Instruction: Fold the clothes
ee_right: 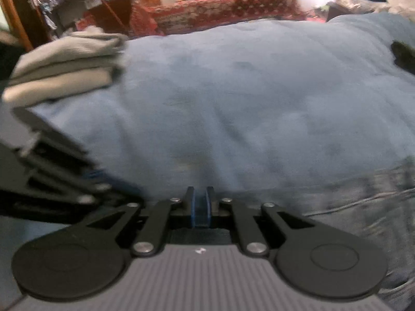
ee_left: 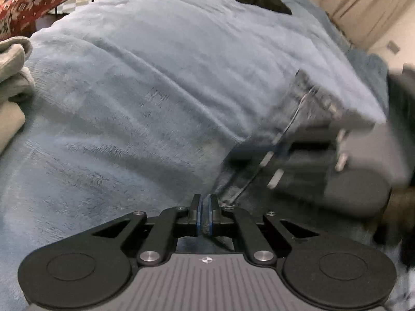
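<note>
Both grippers clamped on denim at the near edge of the bed, fold in progress.

Left gripper [ee_left: 205, 204] pinches jeans [ee_left: 259, 160] fabric; the garment runs up and to its right, under the right gripper [ee_right: 199, 202], whose pads are closed on blue cloth, likely the same jeans. Keep both pinches tight, move the hands together, keep the edge taut over the blue blanket [ee_left: 155, 90]. Folded stack [ee_right: 67, 62] sits far left.

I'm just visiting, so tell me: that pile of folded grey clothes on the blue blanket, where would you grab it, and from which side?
Probably at its rounded fold ends, which seem to face the open blue blanket. Come in low from that side, one finger beneath the pile of folded grey clothes, one on top; the flat stacked layers should stay together.
</note>
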Demonstrator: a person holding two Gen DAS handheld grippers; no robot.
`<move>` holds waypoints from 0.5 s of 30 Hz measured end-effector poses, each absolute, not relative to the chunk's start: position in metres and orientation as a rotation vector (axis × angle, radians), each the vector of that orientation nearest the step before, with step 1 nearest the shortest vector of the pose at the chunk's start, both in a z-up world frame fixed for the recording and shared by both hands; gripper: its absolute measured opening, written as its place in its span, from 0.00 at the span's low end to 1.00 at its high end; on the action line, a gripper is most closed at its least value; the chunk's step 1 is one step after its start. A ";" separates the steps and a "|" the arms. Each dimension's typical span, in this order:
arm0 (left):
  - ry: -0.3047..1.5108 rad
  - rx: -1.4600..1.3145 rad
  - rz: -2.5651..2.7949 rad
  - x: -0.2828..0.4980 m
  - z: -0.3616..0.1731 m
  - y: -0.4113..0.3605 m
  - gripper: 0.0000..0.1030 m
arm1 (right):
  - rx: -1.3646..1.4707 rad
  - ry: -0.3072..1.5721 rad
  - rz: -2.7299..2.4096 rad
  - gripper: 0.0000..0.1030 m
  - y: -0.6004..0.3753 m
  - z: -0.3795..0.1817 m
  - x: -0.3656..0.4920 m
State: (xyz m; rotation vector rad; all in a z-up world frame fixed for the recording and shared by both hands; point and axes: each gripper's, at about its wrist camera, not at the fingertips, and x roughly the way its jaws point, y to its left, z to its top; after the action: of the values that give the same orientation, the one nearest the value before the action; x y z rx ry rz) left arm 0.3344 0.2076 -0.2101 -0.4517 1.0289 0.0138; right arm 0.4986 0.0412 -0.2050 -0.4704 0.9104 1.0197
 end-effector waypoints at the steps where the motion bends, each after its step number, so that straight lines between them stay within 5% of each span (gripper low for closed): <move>1: 1.028 -0.460 0.016 0.336 -0.213 0.209 0.05 | -0.484 0.898 0.987 0.07 0.034 -0.204 0.510; 5: 1.029 -0.474 0.023 0.335 -0.216 0.211 0.05 | -0.505 0.858 0.824 0.07 0.000 -0.197 0.573; 6: 1.029 -0.471 0.022 0.334 -0.216 0.210 0.05 | -0.496 0.855 0.796 0.00 -0.009 -0.196 0.589; 15: 1.040 -0.483 0.025 0.338 -0.214 0.210 0.05 | -0.361 0.851 0.753 0.06 -0.053 -0.167 0.636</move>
State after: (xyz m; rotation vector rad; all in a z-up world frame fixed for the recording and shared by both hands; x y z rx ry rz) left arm 0.3383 0.2102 -0.2135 -0.4829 1.0402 0.0246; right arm 0.6359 -0.0529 -0.1673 -0.3608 0.8512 0.7531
